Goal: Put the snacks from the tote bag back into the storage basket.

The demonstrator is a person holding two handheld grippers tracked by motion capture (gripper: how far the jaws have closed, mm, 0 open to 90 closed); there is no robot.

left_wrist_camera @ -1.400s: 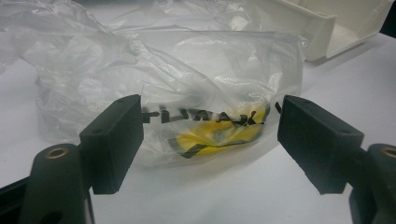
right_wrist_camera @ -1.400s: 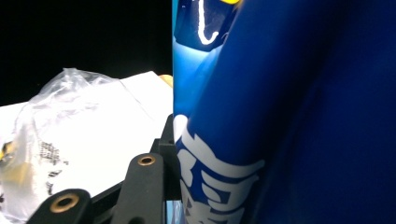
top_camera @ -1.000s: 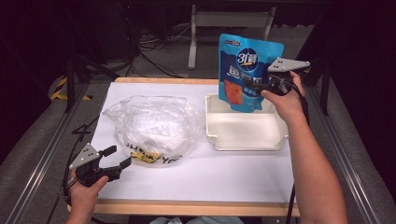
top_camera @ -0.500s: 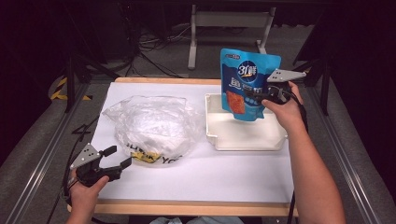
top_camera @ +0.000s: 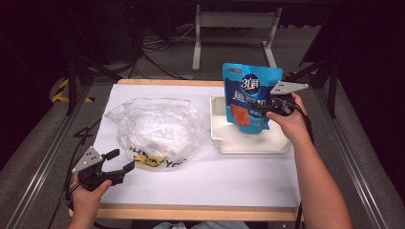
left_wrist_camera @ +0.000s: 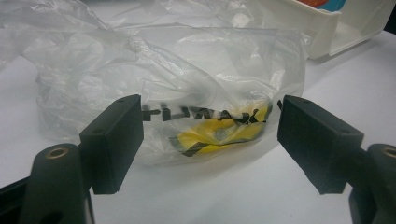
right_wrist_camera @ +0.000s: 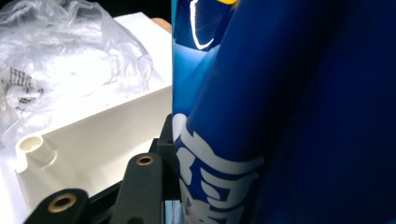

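The blue pouch (top_camera: 250, 98) stands upright right of centre in the high view, its lower edge hanging over the inside of the white tray (top_camera: 224, 143). It carries white lettering, a round emblem near the top and an orange-red panel lower down. The right gripper (top_camera: 267, 107) is clamped on the pouch's right side about halfway up, the jaws closed on the foil, with the grey three-cornered plate above them and the person's hand behind. In the right gripper view the pouch (right_wrist_camera: 289, 116) takes up the right half of the frame, pressed against the one jaw that can be seen, and the tray's (right_wrist_camera: 84, 140) white wall sits at lower left.

The tray lies on the white surface (top_camera: 215, 181) just below the pouch, its long side running across the frame. To its left, near the frame's centre, a crumpled clear plastic bag (top_camera: 155, 126) rests on the surface, close to the tray; whether they touch I cannot tell. The bag has black print and a yellow patch along its lower edge.

At lower left of the high view, the left gripper (top_camera: 120, 161) sits low over the surface, jaws spread wide and holding nothing. In the left gripper view the bag (left_wrist_camera: 187, 93) lies just beyond the two open jaws, its yellow patch between them.
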